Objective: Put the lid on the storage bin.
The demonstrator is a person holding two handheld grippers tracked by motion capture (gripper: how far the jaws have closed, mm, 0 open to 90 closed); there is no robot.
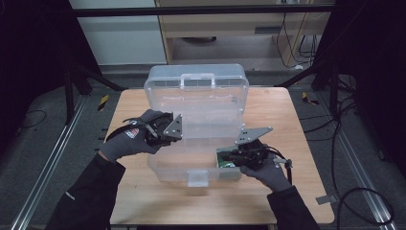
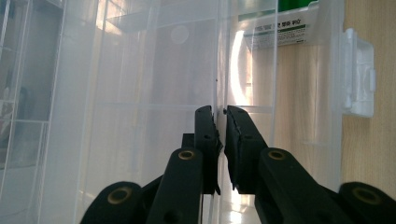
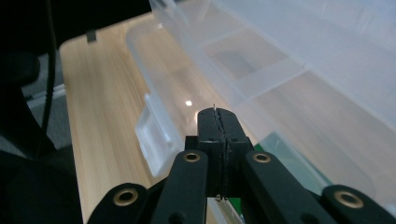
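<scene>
A clear plastic box [image 1: 196, 96] stands on the wooden table with its lid raised at the back. My left gripper [image 1: 183, 138] reaches in from the box's left side. In the left gripper view it [image 2: 220, 112] is shut on a thin clear upright wall of the box [image 2: 140, 93]. My right gripper [image 1: 231, 159] is at the box's front right corner, just above a green packet [image 1: 223, 161] that lies inside. Seen along its own jaws, the right gripper [image 3: 218, 112] is shut, pads together, with the green packet [image 3: 236, 203] below them. The packet's white label [image 2: 280, 35] is visible through the plastic.
The box's white front latch [image 1: 197, 178] faces the person, and it is seen from the side along the left gripper's jaws [image 2: 357, 74]. Bare table [image 1: 143, 201] lies in front of the box and on both sides. Cables trail on the floor at the right.
</scene>
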